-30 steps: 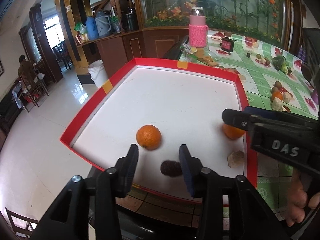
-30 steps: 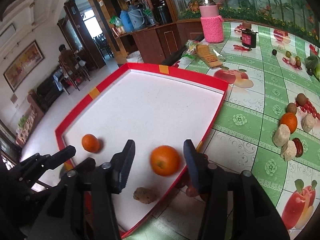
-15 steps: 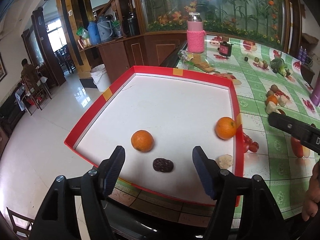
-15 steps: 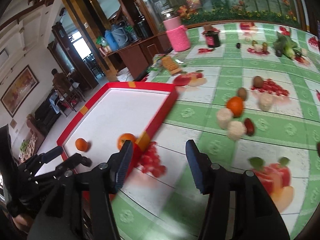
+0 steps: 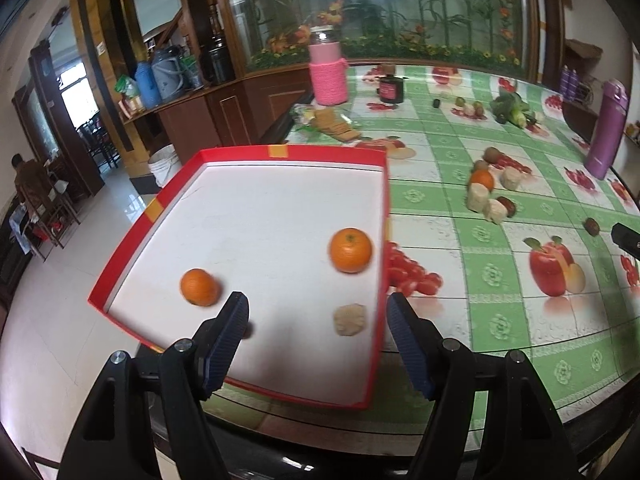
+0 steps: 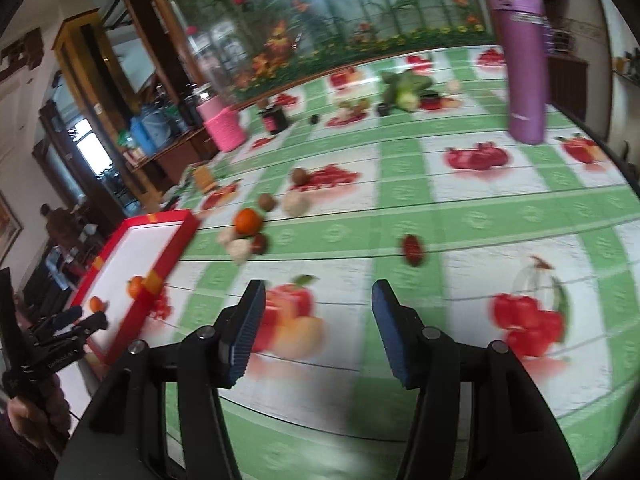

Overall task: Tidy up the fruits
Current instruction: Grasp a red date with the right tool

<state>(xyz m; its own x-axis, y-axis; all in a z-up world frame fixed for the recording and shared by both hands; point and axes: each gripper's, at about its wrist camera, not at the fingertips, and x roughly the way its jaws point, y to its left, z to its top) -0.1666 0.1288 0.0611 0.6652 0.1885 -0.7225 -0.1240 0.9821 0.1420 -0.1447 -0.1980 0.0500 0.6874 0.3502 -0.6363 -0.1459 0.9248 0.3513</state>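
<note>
A red-rimmed white tray [image 5: 320, 154] holds two oranges [image 5: 351, 250] [image 5: 199, 287], a beige lump [image 5: 350, 319] and a dark date [image 5: 247, 330] half hidden behind my left finger. My left gripper [image 5: 316, 340] hangs open and empty over the tray's near edge. In the right wrist view my right gripper [image 6: 318, 332] is open and empty above the tablecloth, right of the tray [image 6: 172, 248]. A red date [image 6: 413, 249] lies just ahead of it. Further left sit an orange [image 6: 248, 221], kiwis [image 6: 267, 202], beige lumps [image 6: 296, 204] and a dark date [image 6: 260, 243].
A tall purple bottle [image 6: 524, 60] stands at the far right of the table. A pink-sleeved jar [image 5: 328, 76], a small dark jar [image 5: 391, 89], crackers [image 5: 336, 128] and green vegetables [image 6: 406, 88] sit at the back. The table's near edge runs under both grippers.
My left gripper opened wider and drew back, leaving the date in the tray. My right gripper left the orange in the tray and swung right over the tablecloth.
</note>
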